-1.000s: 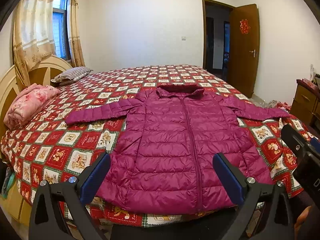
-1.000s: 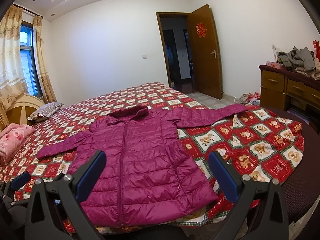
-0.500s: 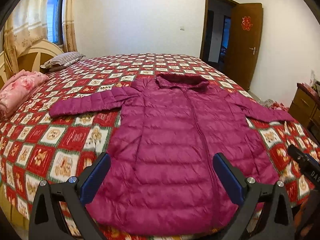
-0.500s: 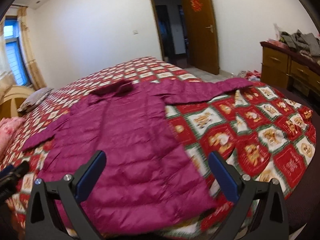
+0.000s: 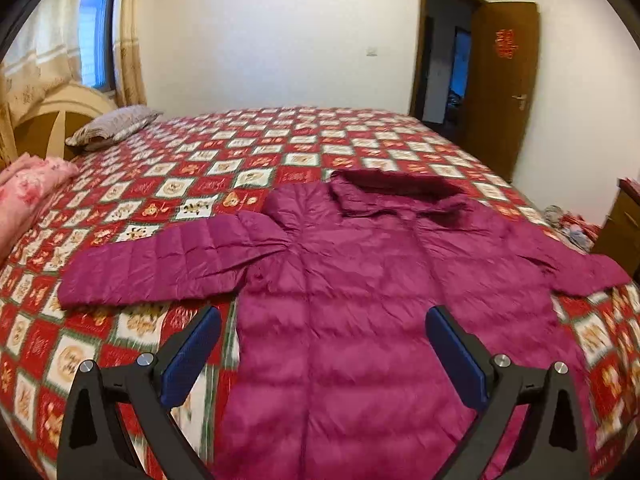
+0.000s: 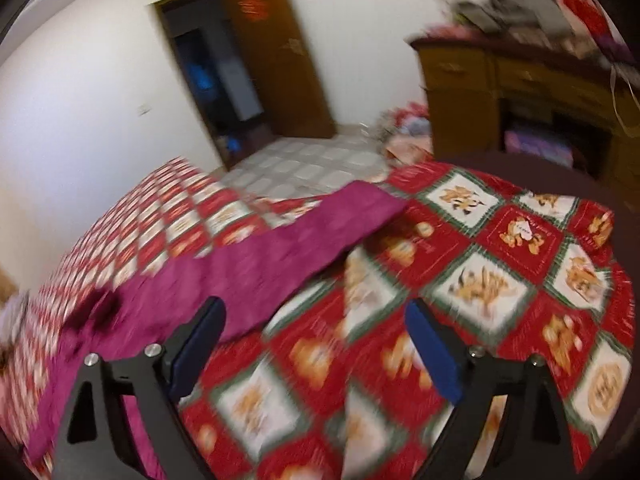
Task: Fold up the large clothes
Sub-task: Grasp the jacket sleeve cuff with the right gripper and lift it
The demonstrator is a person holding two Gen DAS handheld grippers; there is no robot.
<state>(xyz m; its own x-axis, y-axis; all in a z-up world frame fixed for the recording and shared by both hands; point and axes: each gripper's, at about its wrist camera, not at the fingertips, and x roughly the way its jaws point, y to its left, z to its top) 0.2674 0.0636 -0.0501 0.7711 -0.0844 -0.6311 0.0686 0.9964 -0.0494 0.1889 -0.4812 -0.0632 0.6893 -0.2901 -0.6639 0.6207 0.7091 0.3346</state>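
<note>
Quilt (image 5: 168, 196) and magenta jacket (image 5: 360, 280), spread flat on it, loom closer than before. My right gripper (image 6: 316, 344) has swung over the sleeve (image 6: 280, 256), blurred, jaws closing on nothing. Left gripper (image 5: 324, 344) gapes wide, empty.

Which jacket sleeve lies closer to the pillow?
The sleeve stretched toward the headboard side, left in the left wrist view; the other sleeve points toward the dresser.

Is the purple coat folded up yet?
Not yet. The purple coat lies spread flat on the bed, both sleeves out. The left gripper and right gripper hold nothing; the right one's jaws are closing slightly. All the folding is left.
</note>
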